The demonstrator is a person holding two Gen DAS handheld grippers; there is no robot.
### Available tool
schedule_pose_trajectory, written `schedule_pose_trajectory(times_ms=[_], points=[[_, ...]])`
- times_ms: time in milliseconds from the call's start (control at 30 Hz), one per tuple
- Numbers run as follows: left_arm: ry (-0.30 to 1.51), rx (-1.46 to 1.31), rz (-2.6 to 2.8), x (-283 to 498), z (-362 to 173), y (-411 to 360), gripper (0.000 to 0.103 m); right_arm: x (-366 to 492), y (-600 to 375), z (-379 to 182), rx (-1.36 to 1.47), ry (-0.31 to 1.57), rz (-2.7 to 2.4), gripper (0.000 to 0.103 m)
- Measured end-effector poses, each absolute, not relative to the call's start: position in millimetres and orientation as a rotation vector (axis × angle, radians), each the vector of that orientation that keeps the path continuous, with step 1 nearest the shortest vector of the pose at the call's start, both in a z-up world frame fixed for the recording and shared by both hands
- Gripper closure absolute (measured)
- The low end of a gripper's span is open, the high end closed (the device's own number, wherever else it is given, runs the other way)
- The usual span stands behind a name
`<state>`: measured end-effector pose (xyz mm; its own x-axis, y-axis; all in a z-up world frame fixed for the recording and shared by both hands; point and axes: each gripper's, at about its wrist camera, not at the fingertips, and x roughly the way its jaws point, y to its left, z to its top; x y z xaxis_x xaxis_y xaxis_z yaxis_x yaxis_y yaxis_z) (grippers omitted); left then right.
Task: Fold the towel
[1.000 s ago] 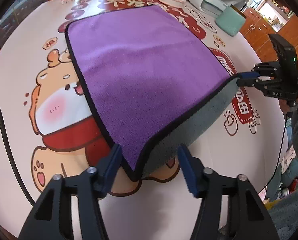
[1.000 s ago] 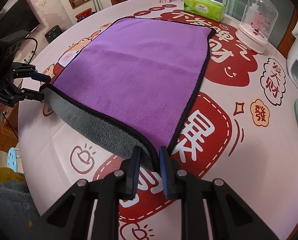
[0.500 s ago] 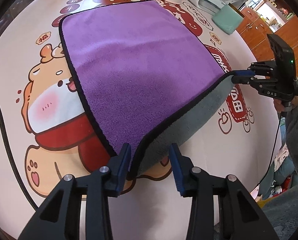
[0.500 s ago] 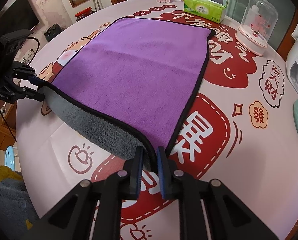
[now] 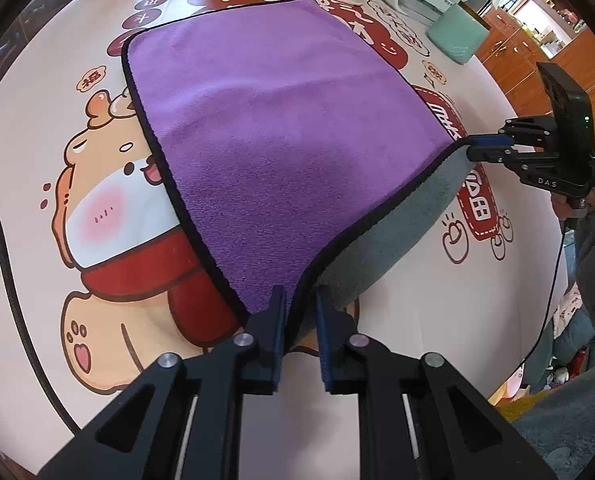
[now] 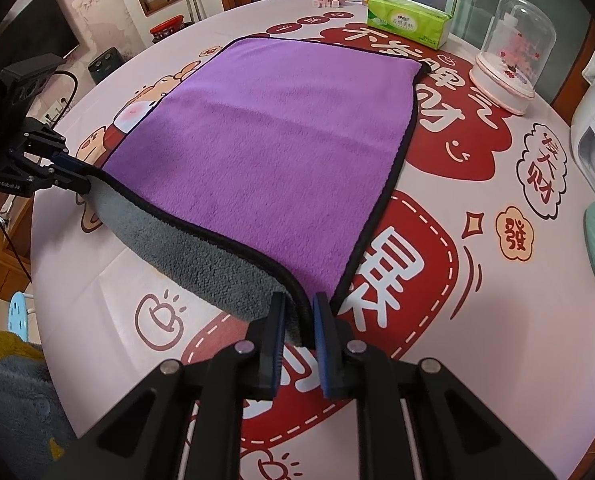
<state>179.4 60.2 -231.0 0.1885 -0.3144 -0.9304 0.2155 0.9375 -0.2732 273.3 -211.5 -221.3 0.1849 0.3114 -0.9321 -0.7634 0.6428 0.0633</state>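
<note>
We are at the start of the first fold: the purple towel (image 5: 281, 132) lies spread over the middle of the round table (image 5: 37, 128), its far edge flat near the table's far rim and its near edge lifted off the surface so that the grey underside shows. Our left gripper (image 5: 300, 312) has its jaws closed to a narrow slot over the near left corner of the towel, and we judge them to be pinching the black hem, though the pads are not fully pressed together. Our right gripper (image 6: 299, 312) holds the near right corner the same way, jaws drawn in on the hem with the grey pile bunched between them. The next move, as we read it, calls for both hands to rise together and carry the near edge over toward the far edge, keeping the hem taut between them so it does not sag, then lowering the corners onto the far corners. The left wrist view shows the right gripper from the side, its blue pads (image 5: 491, 142) clamped on the corner, and the cartoon bear print along the table's left side; the right wrist view shows the left gripper side-on at the table's left edge, and gives a clearer sight of the tissue pack (image 6: 407, 26) and the glass dome (image 6: 511, 56) beyond the towel's far edge.
</note>
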Motion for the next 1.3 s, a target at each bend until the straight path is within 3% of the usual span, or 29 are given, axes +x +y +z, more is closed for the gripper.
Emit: schedule_pose_trajectory(times_ms=[433, 1300], points=[[1.318, -0.047, -0.288, 178, -220, 56, 0.098, 268, -207, -211, -0.498, 1.097, 0.739, 0.097], [1.167, -0.039, -0.08, 266, -153, 96, 0.098, 332, -157, -151, -0.445, 0.882, 0.518, 0.098]])
